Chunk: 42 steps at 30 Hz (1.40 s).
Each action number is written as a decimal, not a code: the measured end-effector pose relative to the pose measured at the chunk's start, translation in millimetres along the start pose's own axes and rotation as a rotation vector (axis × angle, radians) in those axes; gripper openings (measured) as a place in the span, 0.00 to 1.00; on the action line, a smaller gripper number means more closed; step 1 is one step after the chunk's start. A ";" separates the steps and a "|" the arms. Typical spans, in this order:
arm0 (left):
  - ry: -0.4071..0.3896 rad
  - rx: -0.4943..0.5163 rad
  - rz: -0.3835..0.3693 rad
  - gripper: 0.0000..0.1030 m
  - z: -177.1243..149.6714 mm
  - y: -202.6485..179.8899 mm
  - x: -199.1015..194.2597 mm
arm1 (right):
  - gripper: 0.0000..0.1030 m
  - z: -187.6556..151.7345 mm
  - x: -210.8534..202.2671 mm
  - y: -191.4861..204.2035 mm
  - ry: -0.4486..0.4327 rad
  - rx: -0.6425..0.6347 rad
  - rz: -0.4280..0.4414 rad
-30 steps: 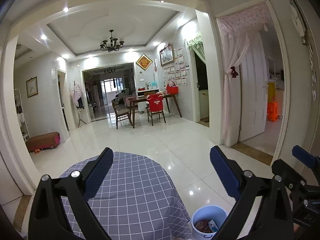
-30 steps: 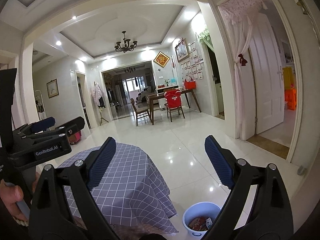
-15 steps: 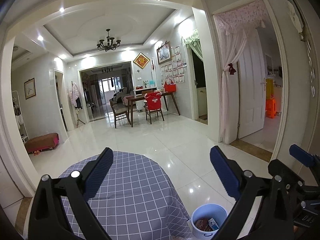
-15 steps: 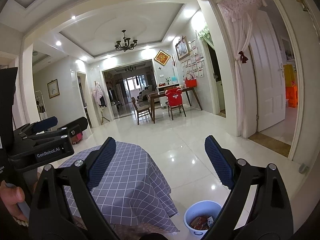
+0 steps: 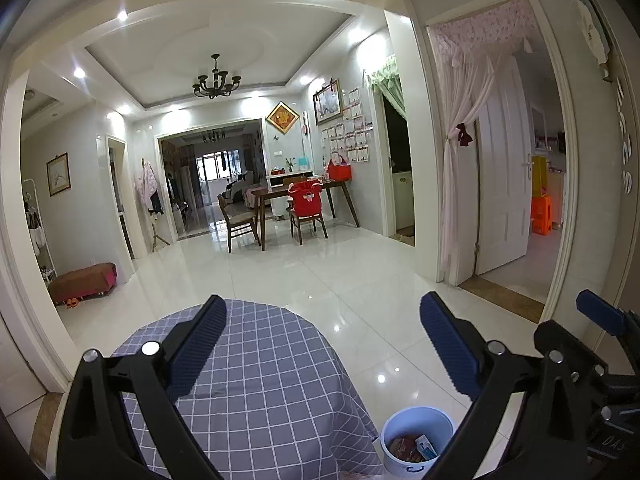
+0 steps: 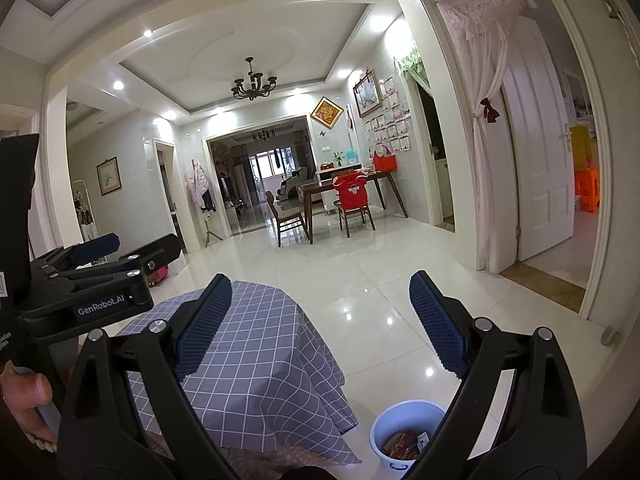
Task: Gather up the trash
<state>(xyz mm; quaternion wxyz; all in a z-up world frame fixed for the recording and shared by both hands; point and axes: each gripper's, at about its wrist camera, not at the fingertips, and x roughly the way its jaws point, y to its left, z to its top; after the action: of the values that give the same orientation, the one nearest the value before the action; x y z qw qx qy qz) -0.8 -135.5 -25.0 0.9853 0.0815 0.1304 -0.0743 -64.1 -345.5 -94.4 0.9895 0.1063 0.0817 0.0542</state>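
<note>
A small light-blue bin (image 5: pixel 416 438) stands on the white floor to the right of the round table, with red and blue wrappers (image 5: pixel 412 449) inside; it also shows in the right wrist view (image 6: pixel 406 432). My left gripper (image 5: pixel 322 340) is open and empty, held above the table's right edge. My right gripper (image 6: pixel 320 322) is open and empty, also above the table and bin. The left gripper's side (image 6: pixel 100 276) shows at the left of the right wrist view. No trash shows on the table top.
The round table (image 5: pixel 264 392) has a grey-blue checked cloth (image 6: pixel 260 364). Glossy white tiles run to a dining table with chairs (image 5: pixel 304 208) at the back. An open white door (image 5: pixel 502 184) with a curtain is on the right. A low padded stool (image 5: pixel 82 282) sits left.
Both grippers have stayed open and empty; the views have shifted only slightly, with the bin and table holding about the same place.
</note>
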 end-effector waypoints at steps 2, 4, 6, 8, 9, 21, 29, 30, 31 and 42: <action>0.006 0.003 -0.002 0.93 -2.2 -2.3 4.3 | 0.86 -0.2 0.1 -0.1 0.002 0.001 0.002; 0.008 0.004 -0.003 0.93 -3.9 -4.3 6.4 | 0.86 -1.5 3.1 0.9 0.005 0.003 0.003; 0.010 0.002 -0.003 0.93 -5.1 -4.0 8.2 | 0.86 -2.5 6.2 2.9 0.009 0.004 0.004; 0.012 0.001 -0.002 0.93 -6.2 -3.9 9.4 | 0.86 -3.7 7.8 3.5 0.013 0.004 0.006; 0.013 0.000 -0.002 0.93 -6.7 -3.3 10.2 | 0.86 -3.7 8.1 4.0 0.013 0.004 0.006; 0.015 -0.003 -0.002 0.93 -8.1 -3.0 11.1 | 0.86 -4.2 9.5 4.7 0.014 0.005 0.006; 0.018 -0.006 -0.001 0.93 -10.6 -3.2 12.2 | 0.86 -12.0 12.1 4.3 0.020 0.006 0.012; 0.018 -0.007 -0.001 0.93 -12.0 -3.5 12.6 | 0.86 -13.1 13.7 5.2 0.021 0.005 0.013; 0.019 -0.008 -0.001 0.93 -13.1 -3.1 13.3 | 0.86 -12.7 13.6 5.2 0.020 0.006 0.012; 0.020 -0.007 -0.002 0.93 -10.2 -2.7 12.5 | 0.86 -13.5 15.3 7.2 0.022 0.006 0.014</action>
<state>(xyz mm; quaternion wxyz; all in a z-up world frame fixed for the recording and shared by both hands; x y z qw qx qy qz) 8.2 -137.9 -38.5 0.9841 0.0788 0.1406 -0.0742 -52.1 -333.9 -108.2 0.9878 0.1092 0.0920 0.0621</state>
